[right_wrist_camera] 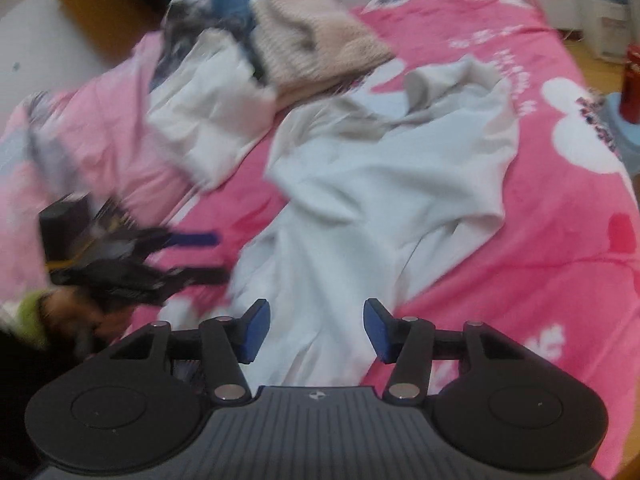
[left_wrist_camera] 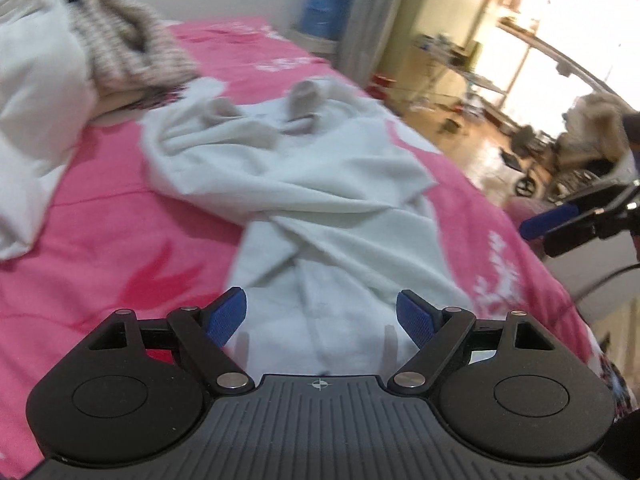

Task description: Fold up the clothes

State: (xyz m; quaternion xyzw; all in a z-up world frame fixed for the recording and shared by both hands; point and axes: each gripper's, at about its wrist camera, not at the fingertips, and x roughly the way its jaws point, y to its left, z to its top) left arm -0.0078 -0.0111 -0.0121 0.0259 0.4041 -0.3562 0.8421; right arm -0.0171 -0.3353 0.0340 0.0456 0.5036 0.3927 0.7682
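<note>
I see the pale grey-white garment [left_wrist_camera: 320, 184] lying rumpled along the middle of the pink bedspread [left_wrist_camera: 100, 240], its body twisted into a narrow band near me and its two cuffed ends [left_wrist_camera: 304, 96] reaching toward the far side of the bed. It is bunched and creased, not flat.

My left gripper [left_wrist_camera: 320, 316] hangs over the near end of that garment with its blue pads spread wide; I see cloth below the gap, but nothing pinched between the pads. My right gripper [right_wrist_camera: 316, 330] is over the same near end, pads parted less widely, and again they press on nothing.

Beyond the garment's far end, just touching it, sits a heap of other clothes: a beige checked knit [right_wrist_camera: 316, 28] on top, with a white crumpled piece [right_wrist_camera: 212, 100] beside it. To the left of the garment in the right wrist view I can make out a pink pillow or quilt [right_wrist_camera: 100, 120], blurred.

Off the bed, on the garment's right side, stands a red can [right_wrist_camera: 632, 80] on something light blue. In the left wrist view a wooden floor [left_wrist_camera: 480, 152] and a bright window [left_wrist_camera: 580, 40] lie past the bed's edge.
</note>
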